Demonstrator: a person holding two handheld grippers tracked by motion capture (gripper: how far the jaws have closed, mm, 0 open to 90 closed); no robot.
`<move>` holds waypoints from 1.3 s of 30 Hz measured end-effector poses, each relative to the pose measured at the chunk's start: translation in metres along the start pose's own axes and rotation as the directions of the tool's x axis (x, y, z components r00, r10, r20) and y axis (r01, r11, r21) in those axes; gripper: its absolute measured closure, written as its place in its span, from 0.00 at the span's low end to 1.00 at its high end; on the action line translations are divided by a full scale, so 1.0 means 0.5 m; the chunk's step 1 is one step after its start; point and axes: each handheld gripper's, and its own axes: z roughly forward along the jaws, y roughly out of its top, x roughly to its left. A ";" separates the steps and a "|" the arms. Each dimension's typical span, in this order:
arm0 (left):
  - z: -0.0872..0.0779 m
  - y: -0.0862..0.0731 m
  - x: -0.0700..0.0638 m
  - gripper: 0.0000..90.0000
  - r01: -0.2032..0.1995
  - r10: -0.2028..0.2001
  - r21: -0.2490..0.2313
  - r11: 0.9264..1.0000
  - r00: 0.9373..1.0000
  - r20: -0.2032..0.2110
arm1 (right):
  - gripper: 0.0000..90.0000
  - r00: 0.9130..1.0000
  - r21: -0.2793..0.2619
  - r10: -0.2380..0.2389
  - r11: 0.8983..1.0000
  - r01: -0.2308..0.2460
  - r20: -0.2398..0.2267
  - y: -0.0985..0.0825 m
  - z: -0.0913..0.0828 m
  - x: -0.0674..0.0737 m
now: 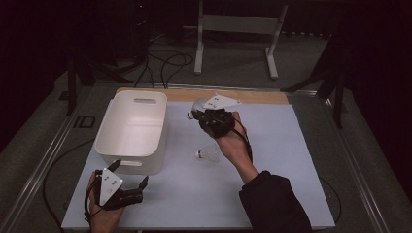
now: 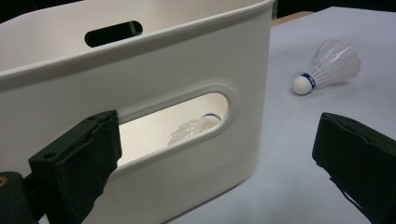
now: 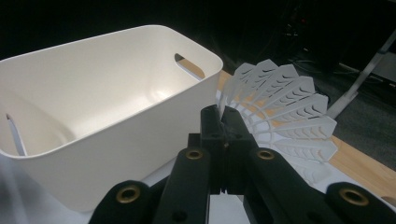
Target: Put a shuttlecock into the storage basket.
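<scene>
Dim lab: floor cables (image 1: 165, 63), table frame (image 1: 233, 29)

Smooth, faintly glossy white plastic on the bin (image 3: 107, 107); the held shuttlecock (image 3: 285, 116) shows a ribbed plastic skirt; matt pale table sheet (image 1: 272, 145), bare wooden edge (image 1: 262, 96).

White bin (image 1: 131, 131) walling off the mat's left, loose shuttlecock (image 1: 208, 154) mid-mat, open mat (image 1: 282, 145) to the right
</scene>
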 end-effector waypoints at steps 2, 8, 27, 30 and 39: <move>0.000 0.000 0.000 0.02 0.000 0.000 0.000 1.000 1.000 0.000 | 1.00 1.000 -0.001 -0.002 1.000 0.002 -0.001 0.001 0.000 0.001; 0.000 0.000 0.000 0.02 0.000 0.000 0.000 1.000 1.000 0.000 | 1.00 1.000 -0.009 -0.009 1.000 0.009 -0.008 0.007 0.001 0.008; -0.001 0.000 0.000 0.02 0.000 0.000 0.000 1.000 1.000 0.000 | 1.00 0.998 -0.010 -0.036 0.999 0.035 -0.049 0.023 0.008 0.035; -0.001 0.000 0.000 0.02 0.000 0.000 0.000 1.000 1.000 0.000 | 1.00 0.998 -0.010 -0.040 0.999 0.039 -0.054 0.025 0.010 0.039; -0.001 0.000 0.000 0.02 -0.002 0.002 0.000 1.000 1.000 0.000 | 1.00 0.996 -0.023 -0.055 0.998 0.053 -0.073 0.037 0.012 0.051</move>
